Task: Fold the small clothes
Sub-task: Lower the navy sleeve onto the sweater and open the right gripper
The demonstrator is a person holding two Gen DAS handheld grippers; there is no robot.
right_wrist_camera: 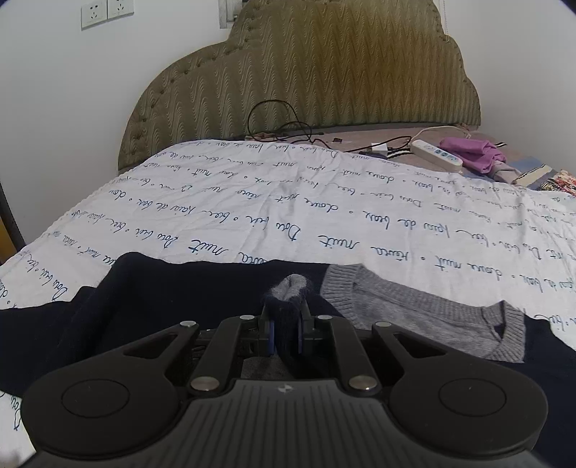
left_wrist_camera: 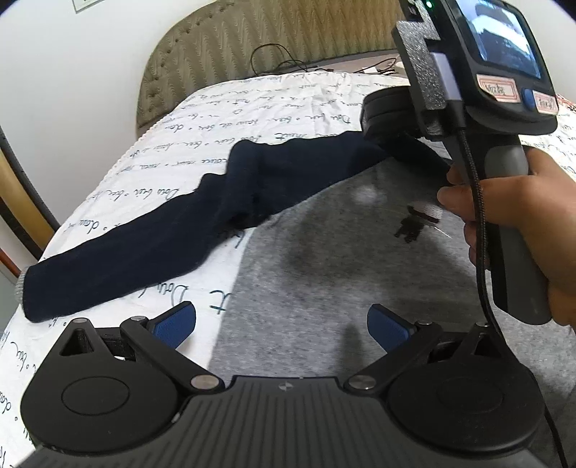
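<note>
A small sweater lies on the bed's white sheet (left_wrist_camera: 252, 108) with script print. Its grey body (left_wrist_camera: 324, 270) carries a small sewn figure (left_wrist_camera: 414, 223). One navy sleeve (left_wrist_camera: 144, 252) stretches left to a grey cuff (left_wrist_camera: 19, 288). My left gripper (left_wrist_camera: 282, 325) hovers open just over the grey body, with nothing between its blue pads (left_wrist_camera: 176, 324). My right gripper (right_wrist_camera: 286, 324) is shut on a bunched navy fold with a grey cuff edge (right_wrist_camera: 293, 284), lifted above the navy cloth. The grey ribbed neckline (right_wrist_camera: 432, 316) lies to its right. A hand (left_wrist_camera: 540, 223) holds the right tool.
A padded olive headboard (right_wrist_camera: 306, 90) stands behind the bed. Black cables (right_wrist_camera: 288, 126), a white power strip (right_wrist_camera: 435, 154) and a purple cloth (right_wrist_camera: 471, 153) lie near it. The bed's edge drops off at the left (left_wrist_camera: 21, 252). Wall sockets (right_wrist_camera: 104, 10) sit up left.
</note>
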